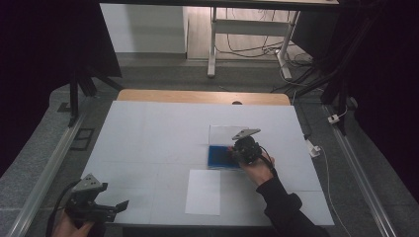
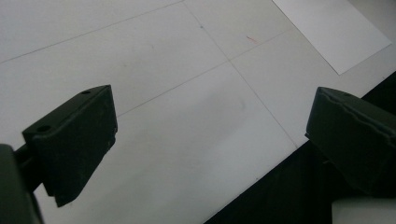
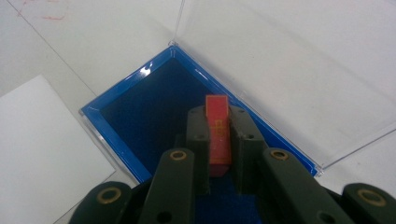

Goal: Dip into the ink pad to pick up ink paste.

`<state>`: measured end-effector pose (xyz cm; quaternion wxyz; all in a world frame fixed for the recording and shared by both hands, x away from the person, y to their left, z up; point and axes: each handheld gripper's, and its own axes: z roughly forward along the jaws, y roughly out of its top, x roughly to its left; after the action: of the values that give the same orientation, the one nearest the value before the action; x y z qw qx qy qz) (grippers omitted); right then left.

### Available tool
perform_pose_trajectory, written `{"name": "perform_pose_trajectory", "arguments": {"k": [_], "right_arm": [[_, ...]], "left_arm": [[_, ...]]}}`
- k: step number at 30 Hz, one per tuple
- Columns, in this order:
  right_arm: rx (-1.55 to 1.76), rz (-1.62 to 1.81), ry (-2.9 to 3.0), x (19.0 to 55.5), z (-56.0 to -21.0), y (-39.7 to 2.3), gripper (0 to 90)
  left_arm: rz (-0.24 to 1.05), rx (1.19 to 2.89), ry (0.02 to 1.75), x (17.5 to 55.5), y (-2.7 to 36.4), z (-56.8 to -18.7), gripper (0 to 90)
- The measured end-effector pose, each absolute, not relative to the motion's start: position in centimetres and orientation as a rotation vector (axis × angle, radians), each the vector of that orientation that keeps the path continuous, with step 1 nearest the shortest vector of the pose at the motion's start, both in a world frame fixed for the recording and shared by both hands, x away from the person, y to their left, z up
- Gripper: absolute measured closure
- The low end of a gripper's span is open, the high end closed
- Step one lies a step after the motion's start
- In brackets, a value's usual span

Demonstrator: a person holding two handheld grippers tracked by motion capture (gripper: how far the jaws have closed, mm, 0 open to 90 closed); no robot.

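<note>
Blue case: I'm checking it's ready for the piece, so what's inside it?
Inside the blue case, a dark blue lining shows. The right gripper, shut on a red strip, covers the near part.

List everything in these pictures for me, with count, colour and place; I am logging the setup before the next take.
Table: one, white top with a wooden far edge, centre of the high view.
Box: one, blue tray with dark blue lining, on the table right of centre, under the right gripper.
Lid: one, clear, hinged open behind the box.
Red strip: one, red, flat, clamped between the right gripper's jaws over the box.
Paper sheet: one, white, near edge of the table, in front of the box.
Desk frame: one, white legs, on the floor beyond the table.
Left gripper: one, black, open, near left corner of the table.
Right gripper: one, black, shut on the red strip.
</note>
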<state>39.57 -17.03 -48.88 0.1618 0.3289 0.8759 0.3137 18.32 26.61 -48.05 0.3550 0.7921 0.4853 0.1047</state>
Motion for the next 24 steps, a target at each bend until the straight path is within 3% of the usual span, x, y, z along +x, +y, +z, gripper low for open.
{"name": "perform_pose_trajectory", "arguments": {"k": [24], "right_arm": [[0.953, 1.024, 2.527, 38.7, -47.6, -18.2, 79.5]], "left_arm": [[0.271, 2.046, 1.246, 18.3, 26.6, -48.0, 2.7]]}}
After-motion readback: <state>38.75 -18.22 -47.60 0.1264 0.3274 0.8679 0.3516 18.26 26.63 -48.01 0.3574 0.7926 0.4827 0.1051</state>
